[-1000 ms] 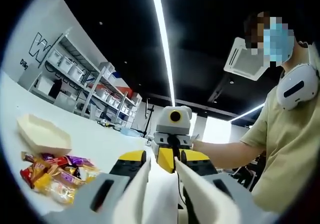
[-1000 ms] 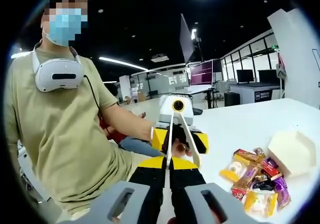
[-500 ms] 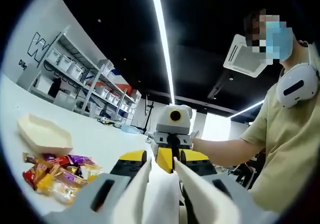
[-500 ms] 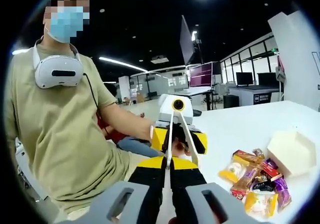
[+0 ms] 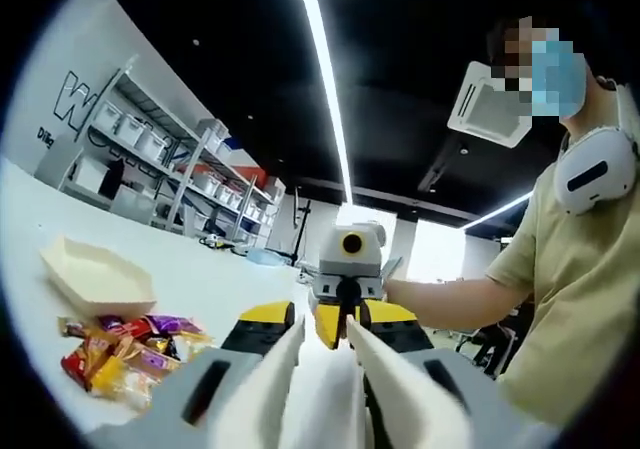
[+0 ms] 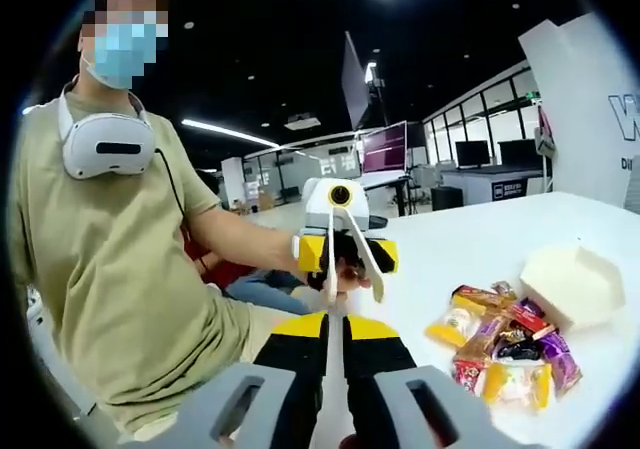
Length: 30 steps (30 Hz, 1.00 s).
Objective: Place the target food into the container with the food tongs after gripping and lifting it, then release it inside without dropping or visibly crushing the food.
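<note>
Left gripper view: left gripper [image 5: 322, 321] clamped on white food tongs [image 5: 262, 394], tong arms spread apart. Heap of wrapped snacks [image 5: 125, 349] lying on the desk [image 5: 220, 279], just beside the pale paper container [image 5: 95, 279], well apart from the tong tips. Right gripper view: right gripper [image 6: 336, 325] pressed closed, apparently on nothing. Probably light, crinkly, slippery wrappers over crushable contents; best pinched gently across the middle of one packet at the heap's edge.
</note>
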Tool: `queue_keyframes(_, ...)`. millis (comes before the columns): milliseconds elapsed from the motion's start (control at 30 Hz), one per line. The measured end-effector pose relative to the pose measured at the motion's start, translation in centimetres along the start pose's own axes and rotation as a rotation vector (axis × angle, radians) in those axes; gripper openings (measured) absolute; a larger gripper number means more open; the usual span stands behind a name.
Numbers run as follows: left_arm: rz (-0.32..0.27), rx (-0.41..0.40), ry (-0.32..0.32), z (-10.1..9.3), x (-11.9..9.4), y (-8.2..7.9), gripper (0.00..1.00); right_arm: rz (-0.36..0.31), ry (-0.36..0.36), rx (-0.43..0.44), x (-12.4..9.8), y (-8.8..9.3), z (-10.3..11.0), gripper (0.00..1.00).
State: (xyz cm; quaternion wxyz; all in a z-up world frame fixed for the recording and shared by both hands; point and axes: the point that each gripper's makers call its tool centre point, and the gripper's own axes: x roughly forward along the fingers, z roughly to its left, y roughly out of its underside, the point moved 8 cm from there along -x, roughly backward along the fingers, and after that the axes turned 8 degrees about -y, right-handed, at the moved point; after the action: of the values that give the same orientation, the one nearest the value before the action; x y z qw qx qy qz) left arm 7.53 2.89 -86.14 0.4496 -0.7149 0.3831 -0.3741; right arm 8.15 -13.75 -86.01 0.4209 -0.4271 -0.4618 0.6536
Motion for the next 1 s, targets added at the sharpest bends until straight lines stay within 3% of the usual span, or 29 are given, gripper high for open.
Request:
queue_keyframes(433,0.039,0.019,-0.027,0.6,-0.7,-0.7,0.24,-0.090,0.093,0.032,-1.3,1.7,0.1,0.04)
queue_keyframes(833,0.131,0.083,-0.067,1.7,-1.8,-1.7,0.24,-0.136,0.236,0.050,-2.9,4.0,0.0,0.05)
queue_keyframes(1000,0.177,0.107,-0.080,2.0,-2.2,-1.5,0.24,-0.143,0.288,0.050,-3.2,4.6,-0.1,0.10)
